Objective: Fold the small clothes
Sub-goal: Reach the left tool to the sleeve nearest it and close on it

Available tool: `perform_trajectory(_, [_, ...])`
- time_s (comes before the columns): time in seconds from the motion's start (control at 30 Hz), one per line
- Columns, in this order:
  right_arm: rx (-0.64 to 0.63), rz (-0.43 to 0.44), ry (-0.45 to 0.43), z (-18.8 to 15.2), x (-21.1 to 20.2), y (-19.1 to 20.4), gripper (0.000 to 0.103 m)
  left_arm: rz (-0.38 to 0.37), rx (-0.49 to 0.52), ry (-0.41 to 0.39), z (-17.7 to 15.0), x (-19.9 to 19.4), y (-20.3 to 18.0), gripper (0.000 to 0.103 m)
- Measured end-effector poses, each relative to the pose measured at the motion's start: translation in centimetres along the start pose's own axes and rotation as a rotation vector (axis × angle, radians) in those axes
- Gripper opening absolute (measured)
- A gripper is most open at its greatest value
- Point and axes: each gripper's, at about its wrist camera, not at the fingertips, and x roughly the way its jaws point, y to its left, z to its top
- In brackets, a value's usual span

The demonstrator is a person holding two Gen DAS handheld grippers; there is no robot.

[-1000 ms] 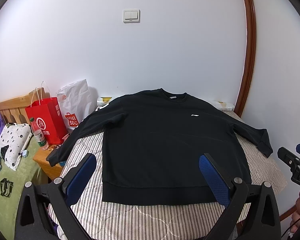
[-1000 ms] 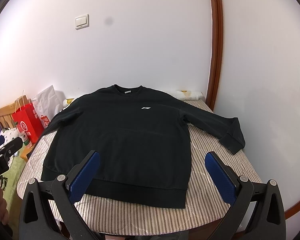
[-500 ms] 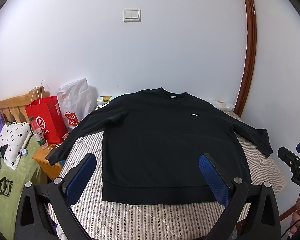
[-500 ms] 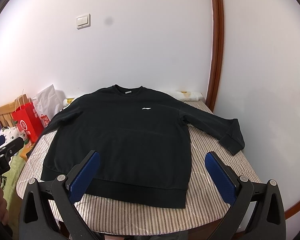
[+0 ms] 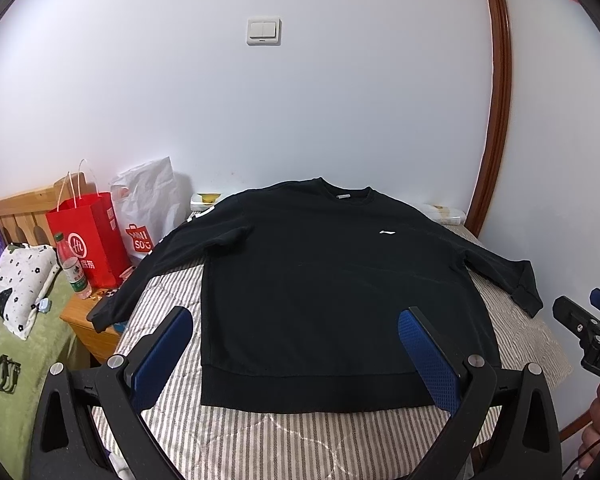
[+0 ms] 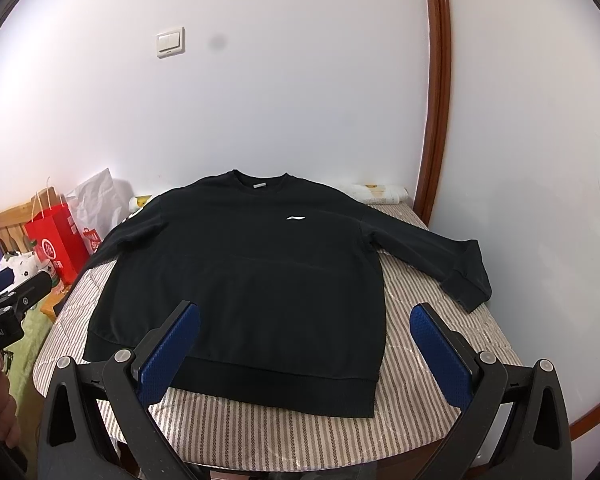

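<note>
Sweatshirt (image 5: 340, 296), black with a small white logo (image 5: 387, 233) on the chest, lies flat and face up on a table covered by a striped cloth (image 5: 300, 436). Its collar points toward the white back wall (image 5: 300, 112), its hem toward the cameras, and both sleeves spread outward; the cuff on the right reaches the cloth's edge, while the other sleeve hangs off the left side above a wooden nightstand (image 5: 88, 326).

The left gripper (image 5: 296, 344) hovers over the near hem with its blue pads wide apart, touching nothing. The right gripper (image 6: 305, 346) hangs likewise above the hem's right corner, pads spread and holding nothing.

A light switch (image 5: 263, 31) sits high on the wall, and a brown wooden door frame (image 5: 496, 120) runs down the right. To the left, a red paper bag (image 5: 86, 236) and a white plastic bag (image 5: 150, 204) stand against the wall beside a green-labelled bottle (image 5: 74, 266). Farther left is a bed with a green cover (image 5: 16, 380), a wooden headboard (image 5: 18, 212) and a white spotted pillow (image 5: 22, 276). A pale rolled bundle (image 6: 376, 193), possibly a towel though it is too small to tell, rests at the table's far right corner.
</note>
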Motion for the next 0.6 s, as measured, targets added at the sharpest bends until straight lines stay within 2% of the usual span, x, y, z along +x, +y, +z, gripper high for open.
perform_trajectory(0.27, [-0.019, 0.015, 0.034, -1.3, 2.5, 2.0, 0.103, -0.036, -0.037, 0.048, -1.5, 3.8, 2.0, 0.103])
perform_trajectory(0.37, [-0.012, 0.028, 0.067, -2.4, 4.8, 2.5, 0.103, -0.038, -0.070, 0.076, -2.3, 5.9, 3.5, 0.103])
perform_trajectory(0.47, [-0.025, 0.028, 0.117, -3.4, 7.9, 3.2, 0.103, -0.109, -0.158, 0.157, -3.5, 9.0, 5.9, 0.103])
perform_trajectory(0.6, [-0.035, 0.035, 0.171, -4.7, 11.7, 3.7, 0.103, -0.081, -0.213, 0.188, -4.6, 11.9, 8.5, 0.102])
